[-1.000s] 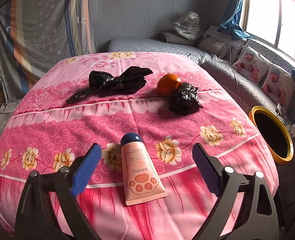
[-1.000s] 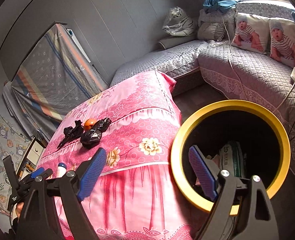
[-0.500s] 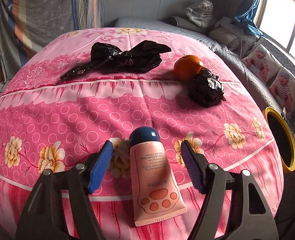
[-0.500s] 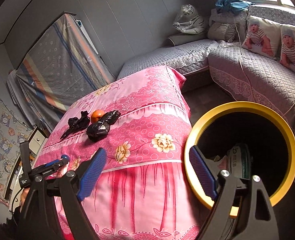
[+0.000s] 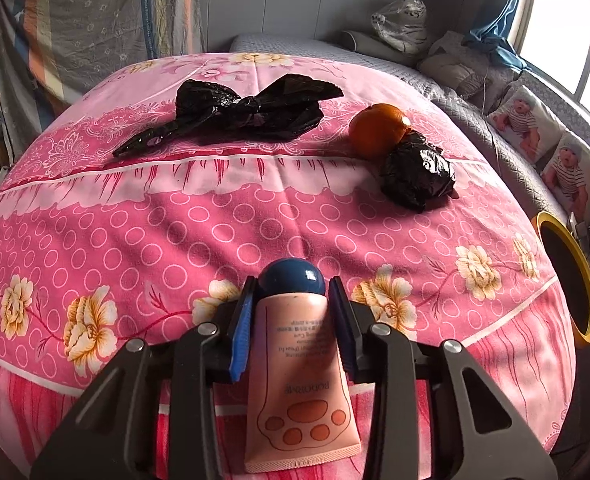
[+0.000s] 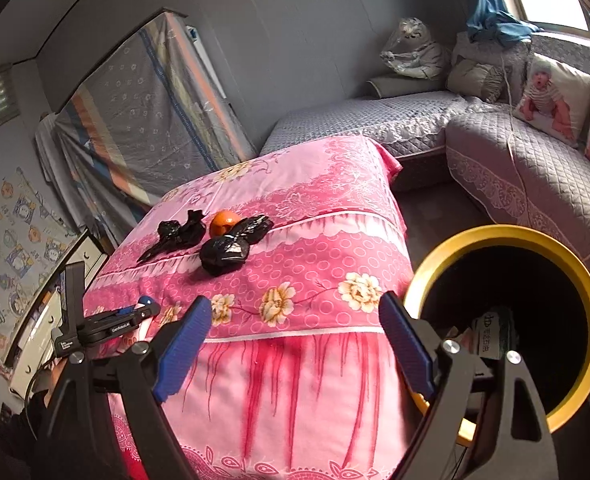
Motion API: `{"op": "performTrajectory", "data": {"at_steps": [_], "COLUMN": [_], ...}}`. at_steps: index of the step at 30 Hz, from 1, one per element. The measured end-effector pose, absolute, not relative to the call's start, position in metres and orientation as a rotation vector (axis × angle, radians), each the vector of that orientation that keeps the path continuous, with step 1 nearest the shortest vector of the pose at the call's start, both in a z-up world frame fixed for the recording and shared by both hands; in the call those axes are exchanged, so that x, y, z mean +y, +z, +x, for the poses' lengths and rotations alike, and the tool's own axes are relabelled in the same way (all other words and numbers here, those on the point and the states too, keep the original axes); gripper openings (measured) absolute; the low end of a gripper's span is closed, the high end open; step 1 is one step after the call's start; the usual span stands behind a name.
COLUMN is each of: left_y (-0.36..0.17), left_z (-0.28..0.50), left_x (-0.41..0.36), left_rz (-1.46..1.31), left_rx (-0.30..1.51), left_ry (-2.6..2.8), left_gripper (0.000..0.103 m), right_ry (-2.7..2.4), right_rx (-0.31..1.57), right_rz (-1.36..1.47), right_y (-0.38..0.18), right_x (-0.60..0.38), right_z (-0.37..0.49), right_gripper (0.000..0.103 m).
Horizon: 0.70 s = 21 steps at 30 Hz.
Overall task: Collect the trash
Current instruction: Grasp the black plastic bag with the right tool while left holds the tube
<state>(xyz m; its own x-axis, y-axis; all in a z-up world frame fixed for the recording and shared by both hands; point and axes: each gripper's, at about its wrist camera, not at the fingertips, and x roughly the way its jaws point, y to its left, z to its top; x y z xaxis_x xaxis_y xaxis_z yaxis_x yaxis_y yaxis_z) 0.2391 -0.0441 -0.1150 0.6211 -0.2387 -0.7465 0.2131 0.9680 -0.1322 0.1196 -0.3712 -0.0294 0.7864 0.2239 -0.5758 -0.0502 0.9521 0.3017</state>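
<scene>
A pink tube (image 5: 299,392) with a dark blue cap and paw print lies on the pink flowered tablecloth (image 5: 215,220). My left gripper (image 5: 291,282) straddles its neck. The jaws are closing, and both blue pads touch the tube's sides just behind the cap. In the right wrist view, that gripper (image 6: 143,312) sits at the table's near left corner. My right gripper (image 6: 295,302) hangs open in front of the table's draped side, holding nothing. The yellow-rimmed bin (image 6: 575,280) stands just to its right, with packaging inside.
Further back on the cloth lie a flat knotted black bag (image 5: 251,108), a crumpled black bag (image 5: 419,176) and an orange (image 5: 379,128). The bin rim (image 5: 587,280) shows beyond the table's right edge. A grey quilted sofa (image 6: 515,168) with cushions runs behind and to the right.
My left gripper came forward and down over the tube, and its jaws narrowed from wide apart to touching it. The right gripper drifted left, so the bin now sits further right.
</scene>
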Motion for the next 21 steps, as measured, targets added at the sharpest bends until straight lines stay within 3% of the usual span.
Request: {"op": "performTrajectory", "data": {"at_steps": [10, 21], "left_y": [-0.085, -0.041], "left_z": [0.204, 0.177], "left_x": [-0.024, 0.005], "left_rz": [-0.125, -0.154], "left_rx": [0.731, 0.587], "left_ry": [-0.348, -0.321], "left_gripper": [0.033, 0.034], "right_ry": [0.251, 0.131], "right_rx": [0.772, 0.881], "right_rz": [-0.030, -0.090], "right_y": [-0.054, -0.090], "right_x": [-0.262, -0.217], "right_z": [0.213, 0.308], "right_gripper": [0.082, 0.081]}}
